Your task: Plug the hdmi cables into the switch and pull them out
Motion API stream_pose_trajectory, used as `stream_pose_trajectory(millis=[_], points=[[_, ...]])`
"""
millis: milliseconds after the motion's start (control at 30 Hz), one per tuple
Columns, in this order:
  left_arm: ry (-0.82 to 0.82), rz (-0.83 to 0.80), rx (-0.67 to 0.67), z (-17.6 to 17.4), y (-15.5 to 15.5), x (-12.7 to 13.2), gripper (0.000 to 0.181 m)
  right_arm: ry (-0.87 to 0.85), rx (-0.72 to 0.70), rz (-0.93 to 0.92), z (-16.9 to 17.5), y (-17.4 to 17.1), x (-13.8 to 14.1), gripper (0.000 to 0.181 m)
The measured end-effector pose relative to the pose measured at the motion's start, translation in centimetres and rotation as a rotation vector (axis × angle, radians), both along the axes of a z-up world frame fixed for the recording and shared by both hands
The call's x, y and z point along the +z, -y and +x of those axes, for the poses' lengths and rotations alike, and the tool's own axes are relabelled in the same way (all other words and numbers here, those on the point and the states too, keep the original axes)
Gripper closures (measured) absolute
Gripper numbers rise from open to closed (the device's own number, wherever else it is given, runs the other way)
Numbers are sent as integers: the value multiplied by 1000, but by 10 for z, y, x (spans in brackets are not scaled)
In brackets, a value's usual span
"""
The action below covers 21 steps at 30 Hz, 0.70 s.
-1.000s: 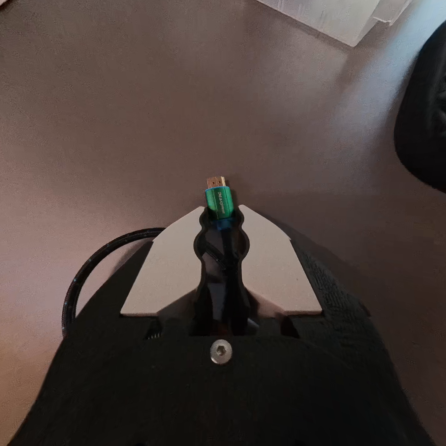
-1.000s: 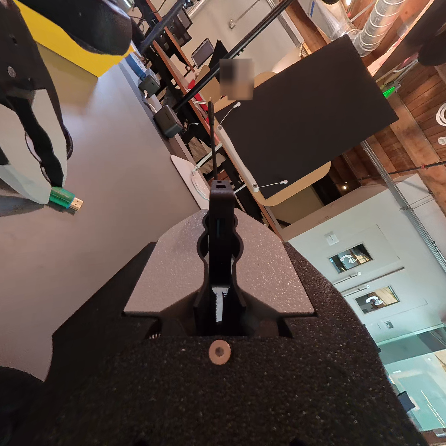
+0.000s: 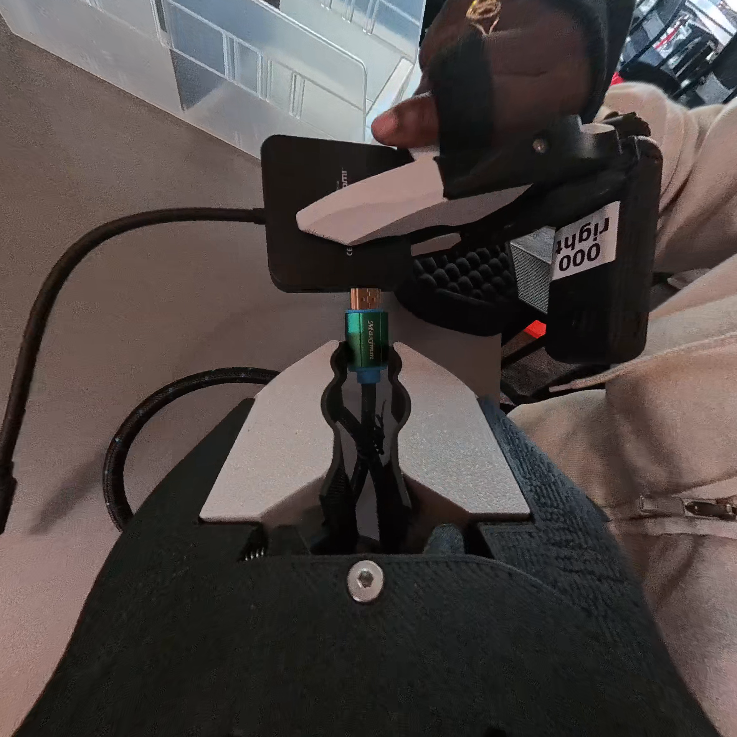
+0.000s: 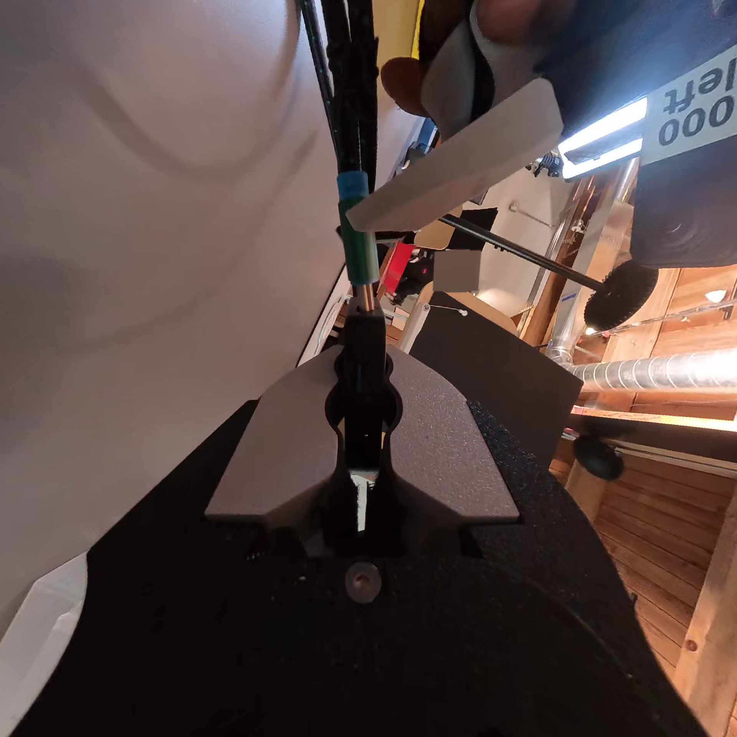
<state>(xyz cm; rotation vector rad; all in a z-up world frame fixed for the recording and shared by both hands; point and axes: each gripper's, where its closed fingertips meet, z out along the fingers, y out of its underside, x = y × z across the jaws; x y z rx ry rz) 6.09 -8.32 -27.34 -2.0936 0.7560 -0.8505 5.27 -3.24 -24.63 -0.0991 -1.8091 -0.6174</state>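
The HDMI plug [image 3: 366,343] is clamped between the jaws of the left gripper [image 3: 365,355] by the rear half of its green shell. Its gold connector tip [image 3: 365,299] projects straight ahead of the jaws, and the braided cable [image 3: 175,393] is led back between the fingers and out to the left over the desk [image 3: 139,303].

The switch [image 3: 319,223], a flat black box, is held edge-on between the closed jaws of the right gripper [image 4: 365,355]. A second dark cable [image 3: 119,227] is seen leaving its far side.

The critical relation is axial. The long axis of the plug is lined up with the centre line of the left jaws, and the port edge of the switch lies directly ahead, square to that axis. In the left wrist view the gold tip meets the edge of the switch. In the right wrist view the tip is seen entering the end of the switch, with bare metal exposed between shell and housing. The plug is therefore judged started but not fully seated.

A straight push along the plug axis appears to be required, with the switch braced against it. Any tilt between the two grippers could jam the connector.
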Motion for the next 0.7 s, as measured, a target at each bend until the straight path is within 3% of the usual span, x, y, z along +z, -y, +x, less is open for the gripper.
stream_pose_trajectory(millis=[333,633,700], points=[[56,-47,16,7,-3,-3,163,33,-41,56,-2,-2,-6,168],[230,-99,249,9,-25,-4,163,53,-260,49,-8,-27,-23,168],[268,-100,246,16,-27,-1,161,56,-249,24,-14,-23,-27,169]])
